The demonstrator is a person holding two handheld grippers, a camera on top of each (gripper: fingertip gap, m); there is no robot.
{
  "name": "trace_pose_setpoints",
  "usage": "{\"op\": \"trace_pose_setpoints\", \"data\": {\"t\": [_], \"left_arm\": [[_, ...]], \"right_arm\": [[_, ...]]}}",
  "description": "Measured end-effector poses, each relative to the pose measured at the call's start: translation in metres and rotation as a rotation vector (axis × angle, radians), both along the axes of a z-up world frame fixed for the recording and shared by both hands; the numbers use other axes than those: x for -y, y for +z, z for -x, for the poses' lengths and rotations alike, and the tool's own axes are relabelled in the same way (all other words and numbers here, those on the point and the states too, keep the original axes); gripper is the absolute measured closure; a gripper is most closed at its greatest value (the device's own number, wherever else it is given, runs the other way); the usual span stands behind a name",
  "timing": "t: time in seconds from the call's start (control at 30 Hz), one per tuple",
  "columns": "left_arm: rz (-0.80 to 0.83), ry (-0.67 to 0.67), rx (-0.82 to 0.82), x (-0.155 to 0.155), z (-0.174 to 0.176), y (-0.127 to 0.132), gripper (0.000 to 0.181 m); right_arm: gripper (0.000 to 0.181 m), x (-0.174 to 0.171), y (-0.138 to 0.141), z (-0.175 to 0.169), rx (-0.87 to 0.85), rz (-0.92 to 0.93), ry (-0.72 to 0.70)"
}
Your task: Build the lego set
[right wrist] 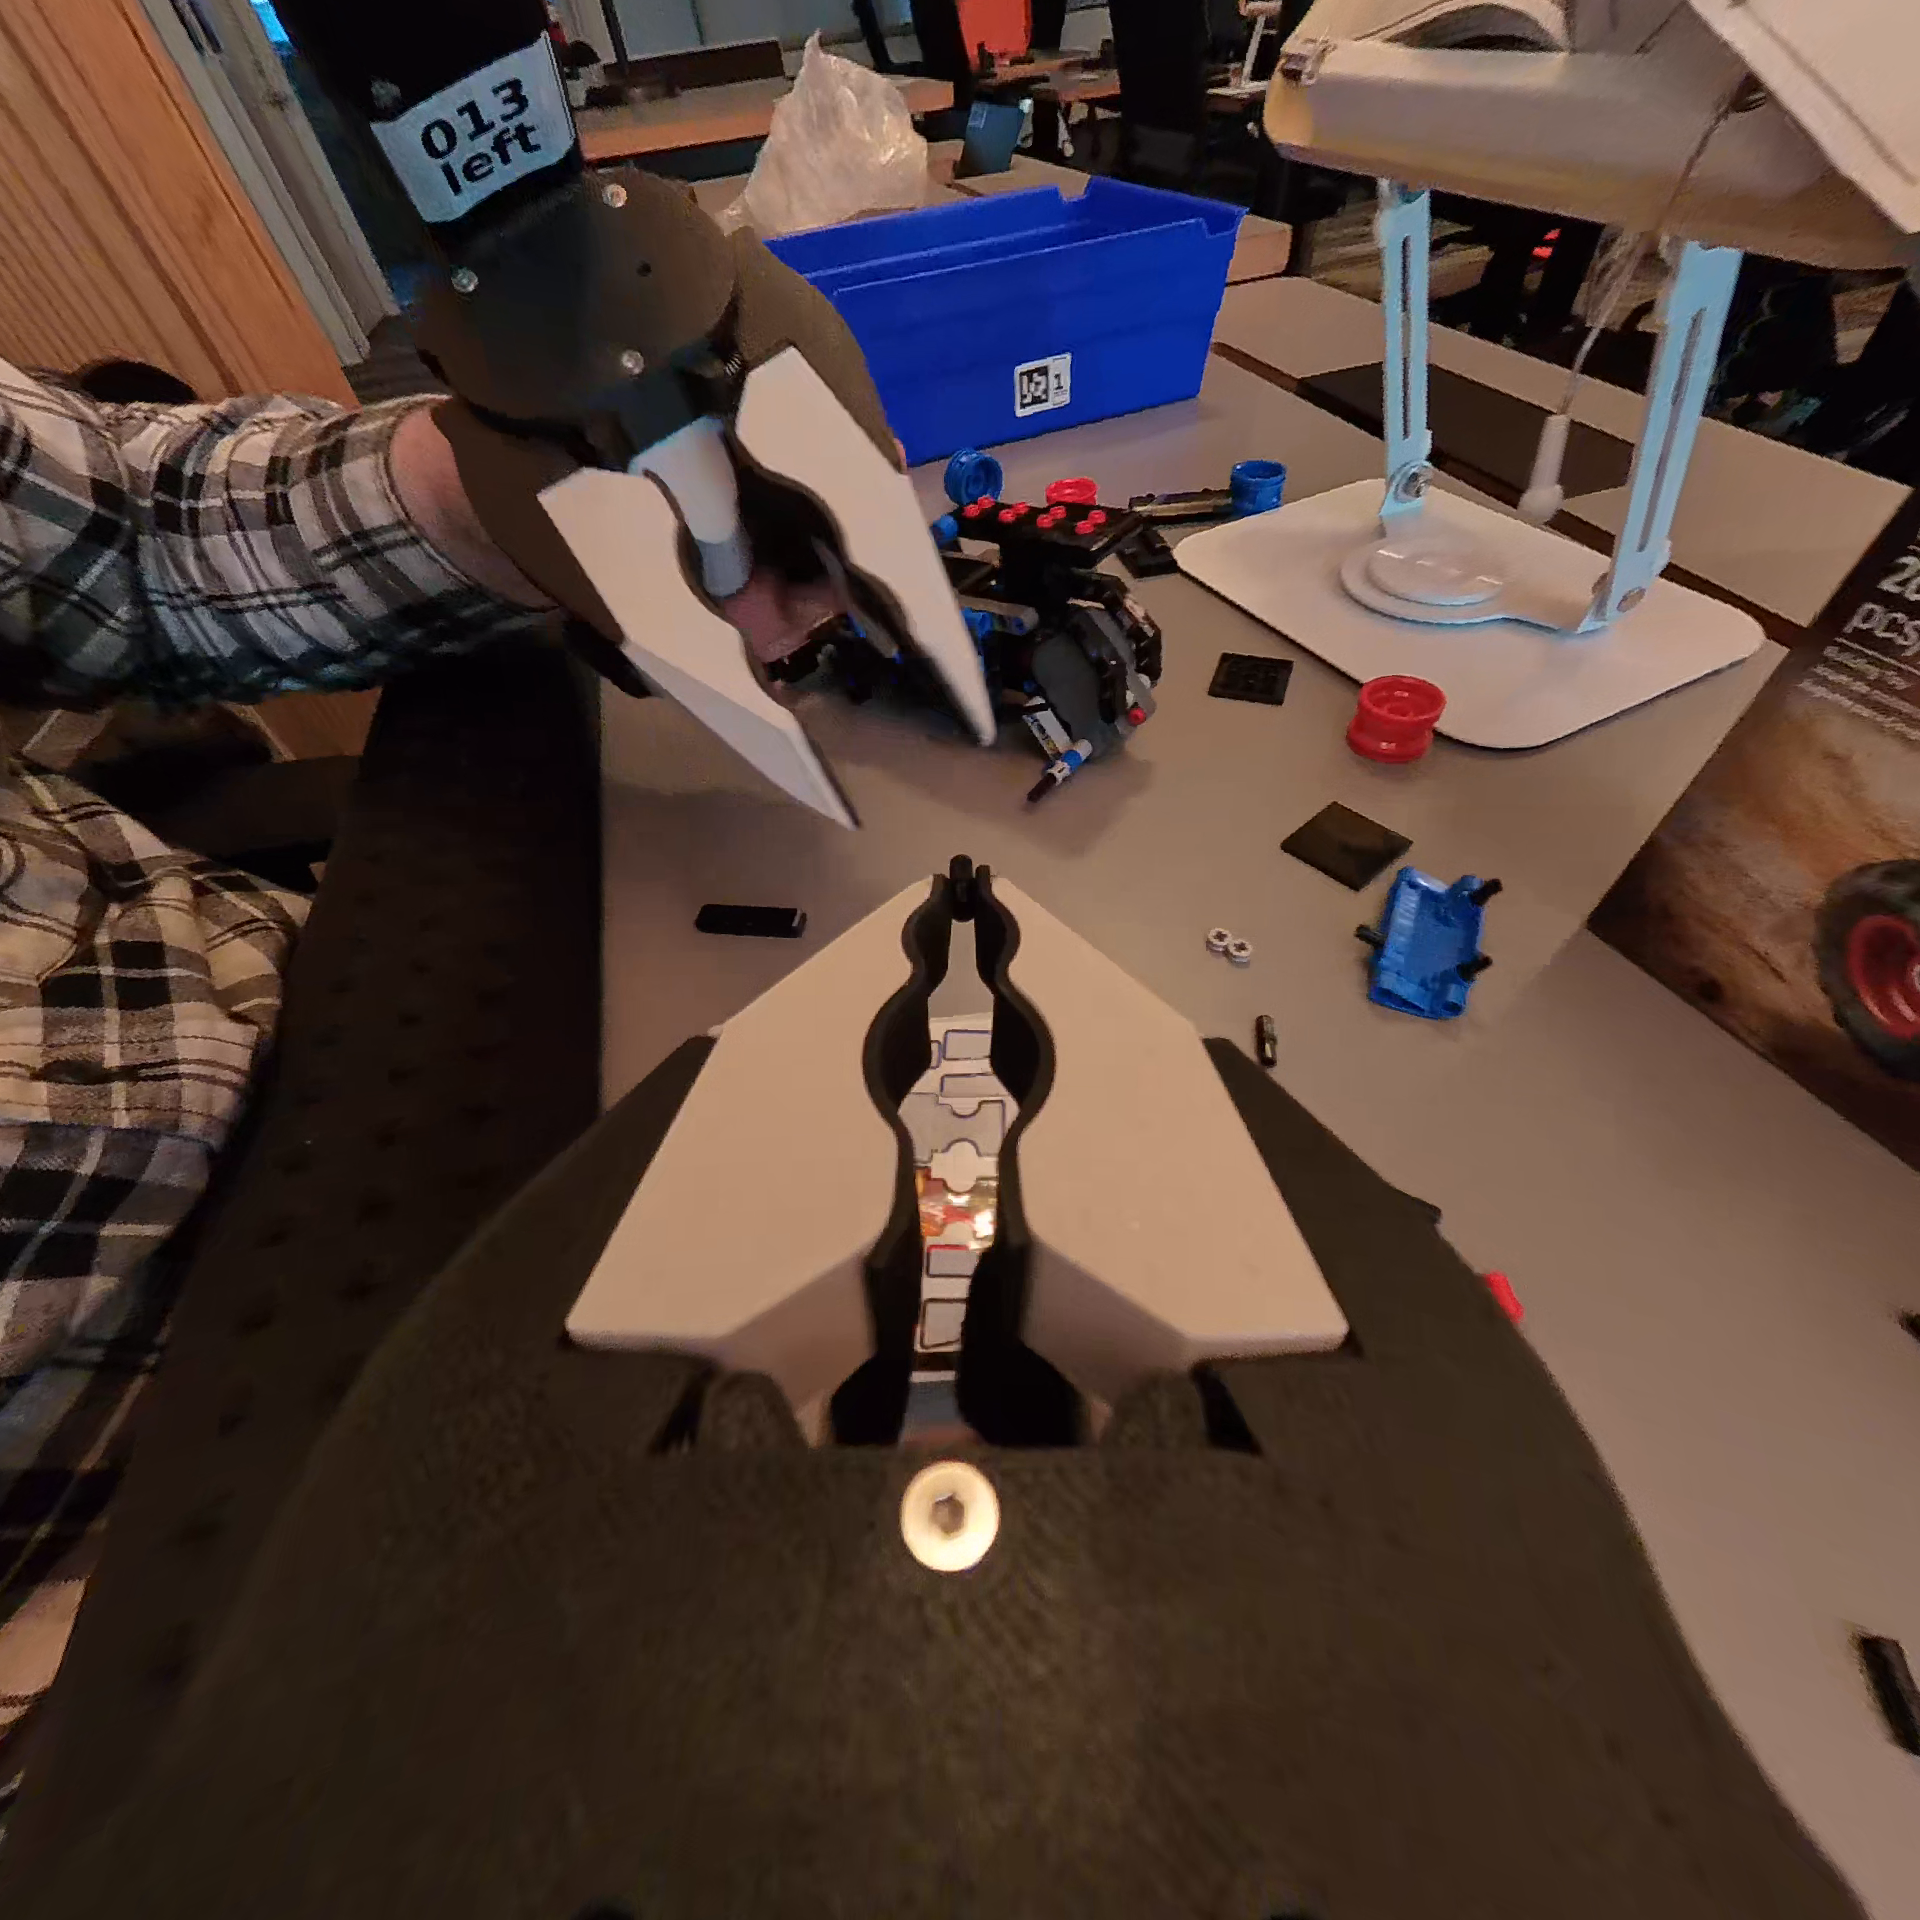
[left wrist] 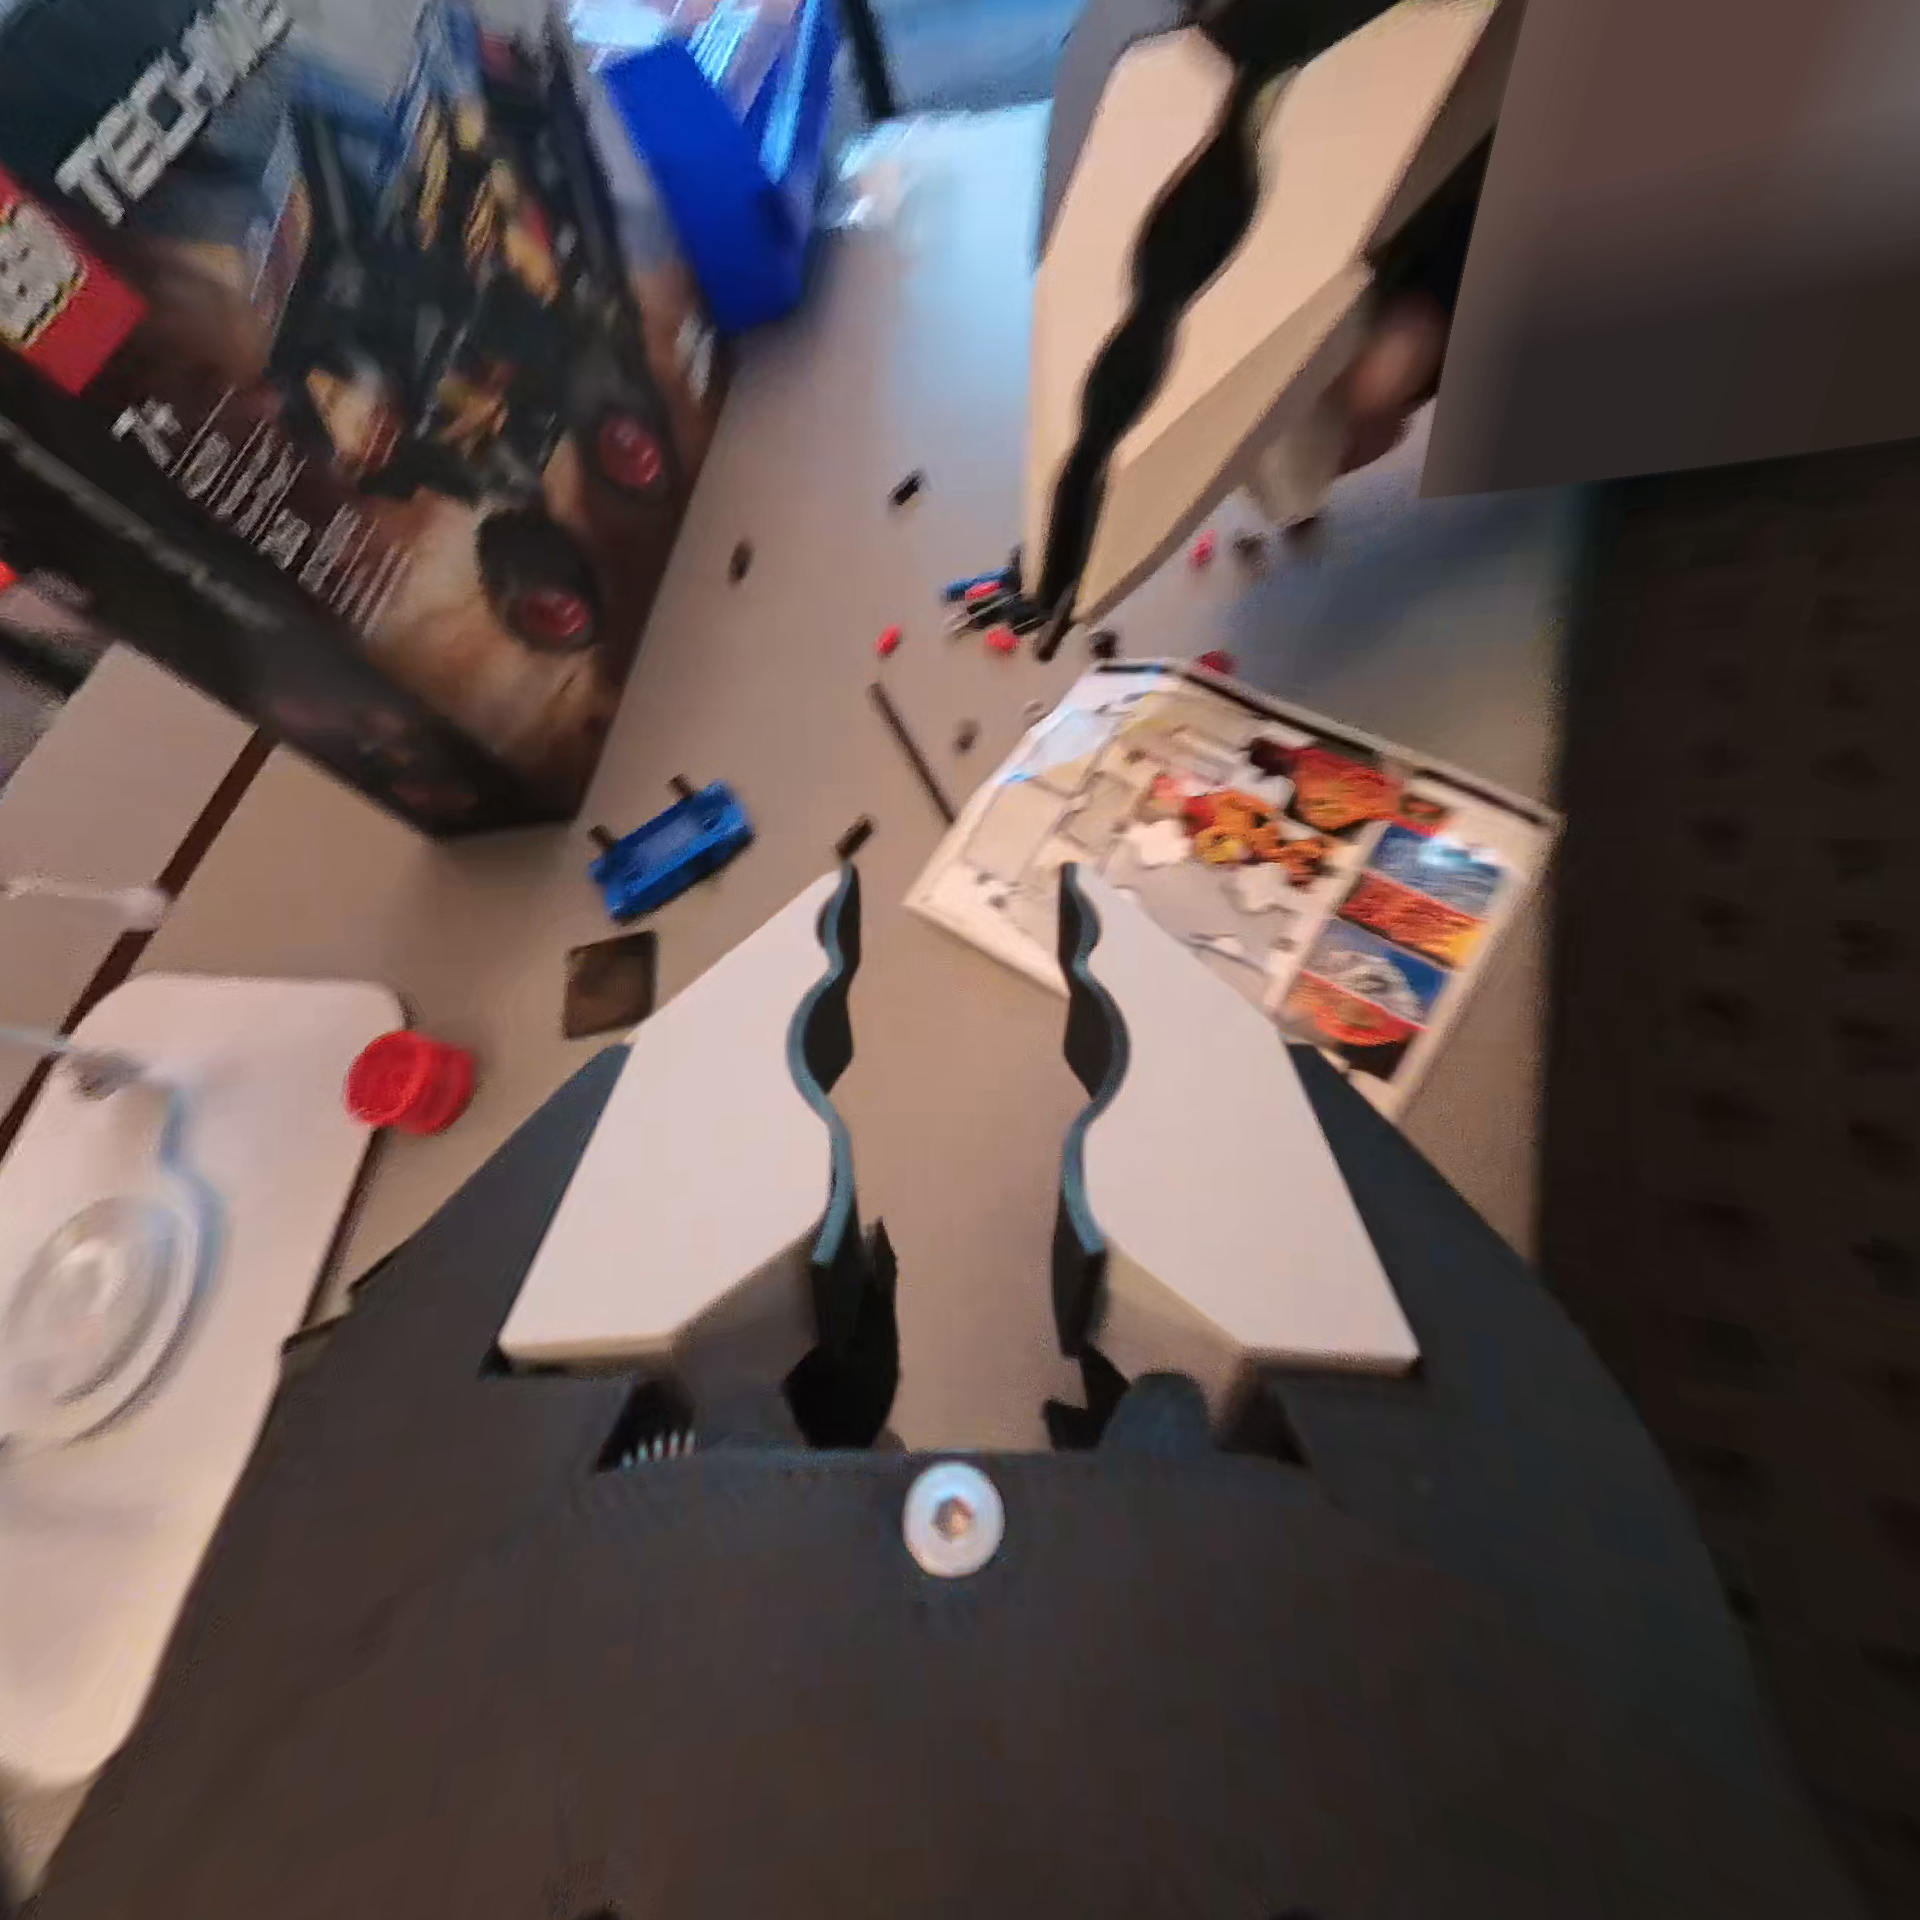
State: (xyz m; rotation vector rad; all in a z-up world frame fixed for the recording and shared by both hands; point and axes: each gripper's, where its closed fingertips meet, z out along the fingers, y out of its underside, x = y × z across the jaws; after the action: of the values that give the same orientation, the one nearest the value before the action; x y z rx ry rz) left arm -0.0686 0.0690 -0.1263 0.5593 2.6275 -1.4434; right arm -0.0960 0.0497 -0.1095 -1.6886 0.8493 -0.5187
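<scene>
At the right gripper [right wrist: 964,883] tips, a small black pin [right wrist: 962,878] sits pinched; thin grip, may slip. Left gripper [right wrist: 914,774] gapes empty at 11 o'clock, half-built model [right wrist: 1060,623] beyond at 12 on the table [right wrist: 1455,1143].

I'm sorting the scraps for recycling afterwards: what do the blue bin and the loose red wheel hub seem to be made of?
Blue bin: apparently rigid moulded plastic, semi-gloss, judging by its thin uniform walls and stepped rim. Red wheel hub: glossy hard plastic by the look of it, with ribbed moulding and soft highlights.

Left wrist view motion-blurred; set box [left wrist: 312,416] edge-cropped; booklet [right wrist: 956,1174] mostly behind right tool [right wrist: 964,883].
</scene>
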Motion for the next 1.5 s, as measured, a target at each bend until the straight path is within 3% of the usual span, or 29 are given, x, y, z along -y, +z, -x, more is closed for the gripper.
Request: {"op": "trace_pose_setpoints", "data": {"t": [0.23, 0.4, 0.53, 0.7, 0.8, 0.93, 1.07, 1.17, 1.3, 1.5], "left_arm": [[-0.116, 0.235, 0.0, 0.065, -0.034, -0.04, 0.108], [-0.23, 0.342, 0.116, 0.092, -0.07, -0.065, 0.101], [-0.308, 0.366, -0.054, 0.095, -0.08, -0.081, 0.099], [-0.353, 0.302, -0.219, 0.089, -0.056, -0.085, 0.095], [-0.362, 0.196, -0.3, 0.082, -0.032, -0.07, 0.106], [-0.319, 0.152, -0.12, 0.087, -0.046, -0.049, 0.113], [-0.4, 0.12, 0.067, 0.099, -0.059, -0.058, 0.129], [-0.52, 0.079, 0.02, 0.099, -0.055, -0.078, 0.137], [-0.555, 0.109, 0.01, 0.096, -0.058, -0.081, 0.171], [-0.526, 0.181, -0.06, 0.086, -0.056, -0.078, 0.174]], "right_arm": [[0.179, 0.027, -0.002, -0.003, -0.008, -0.013, -0.083], [0.179, 0.039, -0.008, -0.002, -0.02, -0.005, -0.116], [0.179, 0.041, -0.007, 0.0, -0.018, -0.009, -0.122], [0.179, 0.04, -0.006, 0.001, -0.015, -0.008, -0.121], [0.179, 0.043, -0.003, 0.002, -0.008, -0.019, -0.131], [0.179, 0.048, 0.001, 0.002, 0.002, -0.036, -0.144], [0.179, 0.052, 0.003, 0.003, 0.007, -0.044, -0.155], [0.179, 0.055, 0.003, 0.004, 0.008, -0.054, -0.164], [0.179, 0.058, 0.005, 0.004, 0.013, -0.064, -0.171], [0.179, 0.056, 0.006, 0.005, 0.015, -0.06, -0.165]]}}
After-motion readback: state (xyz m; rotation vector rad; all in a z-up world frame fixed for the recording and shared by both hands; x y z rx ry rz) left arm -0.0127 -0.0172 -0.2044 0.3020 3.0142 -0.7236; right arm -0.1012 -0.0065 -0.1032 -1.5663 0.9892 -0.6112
